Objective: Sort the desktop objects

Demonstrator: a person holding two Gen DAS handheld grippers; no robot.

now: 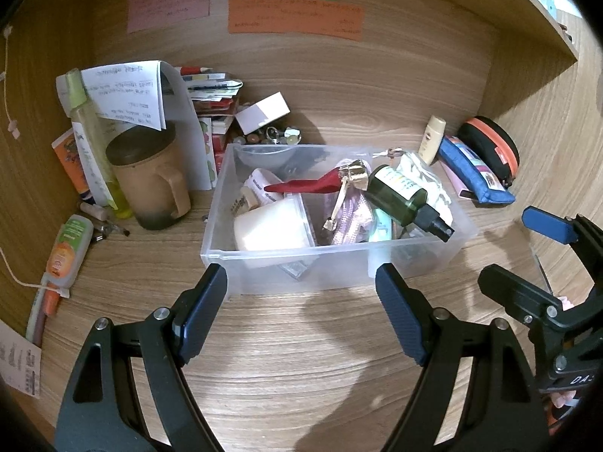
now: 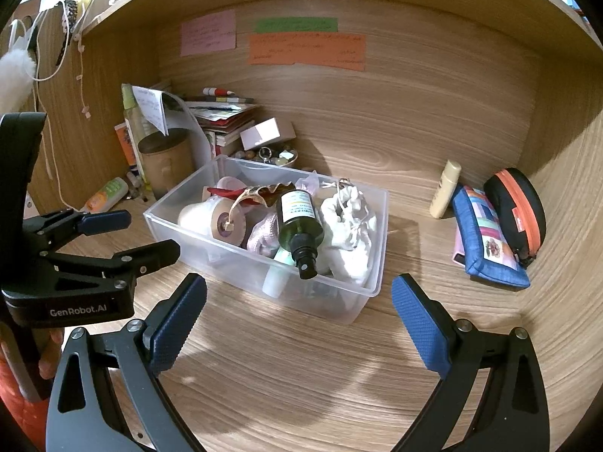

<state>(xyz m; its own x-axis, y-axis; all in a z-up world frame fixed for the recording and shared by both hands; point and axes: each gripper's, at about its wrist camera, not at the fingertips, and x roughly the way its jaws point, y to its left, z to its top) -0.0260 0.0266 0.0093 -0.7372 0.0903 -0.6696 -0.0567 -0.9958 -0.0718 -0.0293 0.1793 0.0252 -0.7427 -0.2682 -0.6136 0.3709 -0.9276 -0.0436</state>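
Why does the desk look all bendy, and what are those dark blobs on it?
Left wrist view: the fisheye lens curves the wooden desk and blacks out the corners; the dark blobs are soft shadows by the left tool, with a bright patch of light near the clear box. Right wrist view: same bending, soft shadows beside the right tool; the picture is sharp, with no strong glare.

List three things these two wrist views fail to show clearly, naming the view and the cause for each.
1. Writing on the orange note, both views: too small and blurred to read.
2. Contents at the bottom of the clear bin, both views: covered by the green spray bottle and white pouch.
3. Inside of the brown mug, left wrist view: lid and papers hide it.
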